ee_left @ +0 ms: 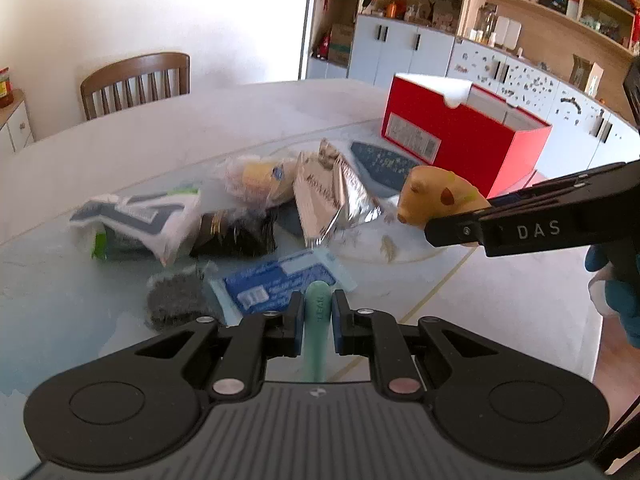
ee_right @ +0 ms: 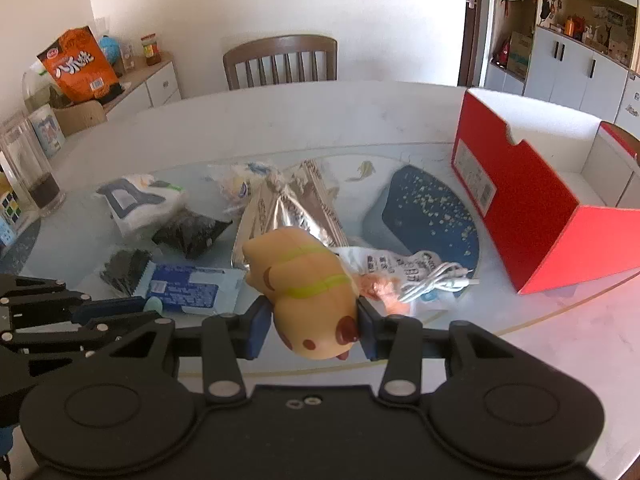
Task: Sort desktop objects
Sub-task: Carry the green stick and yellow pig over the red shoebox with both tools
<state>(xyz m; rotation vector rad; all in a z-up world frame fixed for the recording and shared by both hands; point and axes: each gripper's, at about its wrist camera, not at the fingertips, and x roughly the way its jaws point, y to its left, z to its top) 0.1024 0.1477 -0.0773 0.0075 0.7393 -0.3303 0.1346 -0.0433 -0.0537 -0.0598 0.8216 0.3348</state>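
Observation:
My left gripper (ee_left: 318,300) is shut on a slim pale-green stick (ee_left: 319,322), lifted just above the glass tabletop (ee_left: 60,300). The stick's rounded tip (ee_right: 154,303) also shows in the right wrist view, between the left gripper's fingers at the far left. My right gripper (ee_right: 314,316) is shut on a soft yellow pig-like toy (ee_right: 308,296) with green stripes, pads pressing both its sides. In the left wrist view that toy (ee_left: 436,196) hangs at the right gripper's fingertips. An open red box (ee_right: 520,208) stands at the right.
Loose things lie on the glass: a silver foil packet (ee_right: 288,212), a blue-labelled packet (ee_right: 188,288), a dark scrubber (ee_left: 176,300), a white-and-blue pouch (ee_left: 136,216), a coiled white cable (ee_right: 436,278), a blue speckled mat (ee_right: 432,216). A wooden chair (ee_right: 280,62) stands behind the table.

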